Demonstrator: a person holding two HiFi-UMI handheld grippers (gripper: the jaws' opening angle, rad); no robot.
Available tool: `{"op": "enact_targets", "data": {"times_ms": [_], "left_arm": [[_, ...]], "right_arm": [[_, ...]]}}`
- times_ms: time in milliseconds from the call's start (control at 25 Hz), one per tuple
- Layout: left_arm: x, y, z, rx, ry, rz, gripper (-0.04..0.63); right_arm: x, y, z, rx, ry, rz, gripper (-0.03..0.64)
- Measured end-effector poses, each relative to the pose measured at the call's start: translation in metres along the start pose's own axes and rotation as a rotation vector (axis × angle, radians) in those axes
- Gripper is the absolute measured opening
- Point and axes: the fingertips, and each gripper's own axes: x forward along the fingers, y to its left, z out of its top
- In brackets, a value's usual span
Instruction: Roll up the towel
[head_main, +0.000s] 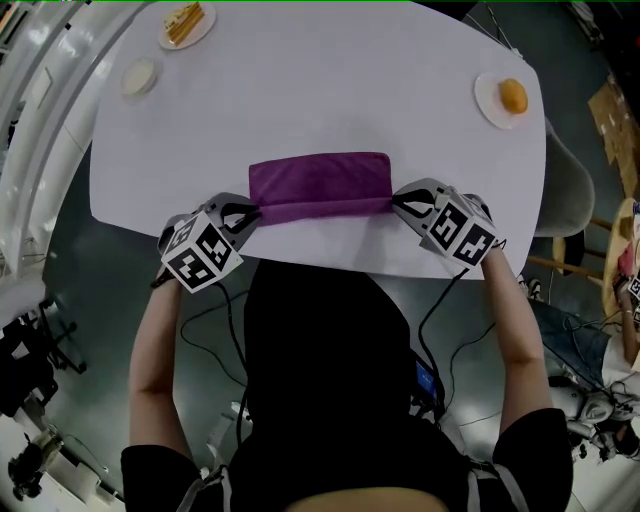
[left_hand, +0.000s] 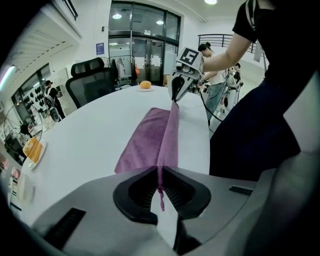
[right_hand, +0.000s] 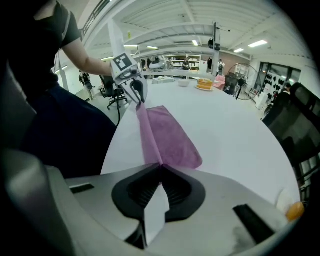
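A purple towel lies flat on the white table, its near edge lifted and stretched taut between my two grippers. My left gripper is shut on the towel's near left corner, and a bit of cloth pokes through the jaws. My right gripper is shut on the near right corner. In the left gripper view the towel runs away to the right gripper; in the right gripper view the towel runs to the left gripper.
A plate with an orange bun sits at the table's far right. A plate with a sandwich and a small cream dish sit far left. Office chairs and people stand beyond the table. A wooden chair stands to the right.
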Motion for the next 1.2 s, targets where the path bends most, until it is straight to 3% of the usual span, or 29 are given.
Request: {"op": "enact_targets", "data": {"times_ms": [240,400,440,480,680,840,880,920,1040,1200], "left_arm": [[0.01,0.027,0.0,-0.022,0.017,0.045,0.037],[0.016,0.044,0.003,-0.045,0.0,0.115,0.037],[0.015,0.047,0.004,-0.06,-0.01,0.136,0.037],[0.014,0.051,0.005,-0.075,-0.022,0.155,0.039],[-0.007,0.059,0.006,-0.108,-0.063,0.219,0.11],[-0.013,0.037,0.006,-0.018,-0.04,0.16,0.11],[-0.009,0.028,0.004,0.015,-0.018,0.135,0.11],[-0.004,0.019,0.001,0.045,0.006,0.113,0.11],[0.013,0.0,-0.007,0.101,0.06,0.073,0.11],[0.029,-0.003,-0.015,0.126,0.097,0.086,0.11]], "right_arm": [[0.015,-0.025,0.001,0.026,0.016,-0.018,0.021],[0.024,-0.039,-0.003,0.022,0.042,-0.047,0.025],[0.026,-0.041,-0.004,0.013,0.051,-0.056,0.047],[0.026,-0.044,-0.005,0.003,0.057,-0.069,0.11],[0.015,-0.055,-0.003,-0.003,0.011,-0.153,0.124],[0.007,-0.037,0.004,-0.089,0.009,-0.125,0.124],[0.009,-0.028,0.002,-0.114,0.026,-0.101,0.146],[0.013,-0.019,-0.001,-0.141,0.047,-0.078,0.216],[0.025,0.0,-0.01,-0.226,0.103,-0.049,0.218],[0.038,0.004,-0.015,-0.325,0.155,-0.085,0.213]]}}
